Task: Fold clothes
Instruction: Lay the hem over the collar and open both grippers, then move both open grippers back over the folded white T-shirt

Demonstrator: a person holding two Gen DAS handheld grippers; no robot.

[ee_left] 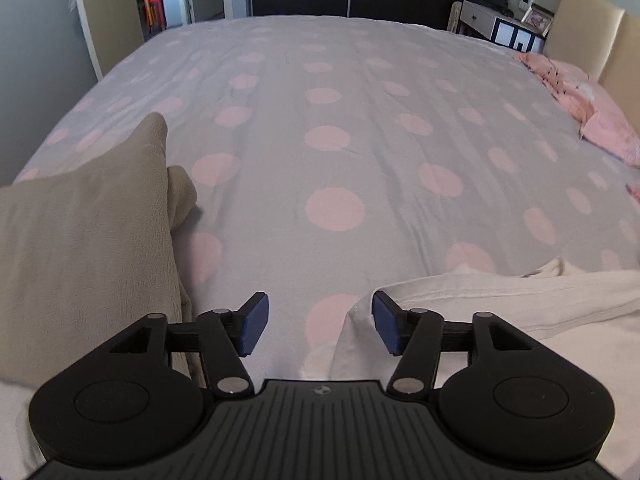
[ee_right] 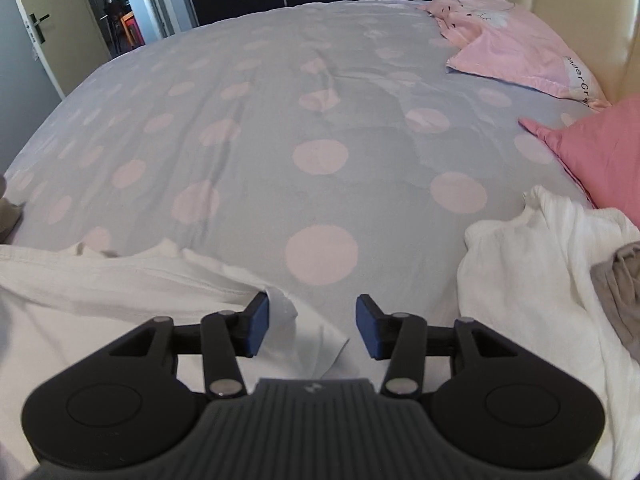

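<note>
A white garment (ee_left: 500,304) lies on the spotted bedcover at the near edge, running off to the right in the left wrist view. My left gripper (ee_left: 320,326) is open above its left corner, with a fold of white cloth just below the gap and neither pad pressing it. In the right wrist view the same white garment (ee_right: 120,280) stretches in from the left. My right gripper (ee_right: 312,326) stands open over its right corner, whose flap (ee_right: 304,340) lies loose between the blue pads.
A beige folded cloth (ee_left: 80,248) sits on the bed at near left. A heap of white and grey clothes (ee_right: 560,264) lies at near right, beside a pink cushion (ee_right: 600,152) and pink pillows (ee_right: 512,48). The spotted bedcover (ee_left: 336,140) stretches away ahead.
</note>
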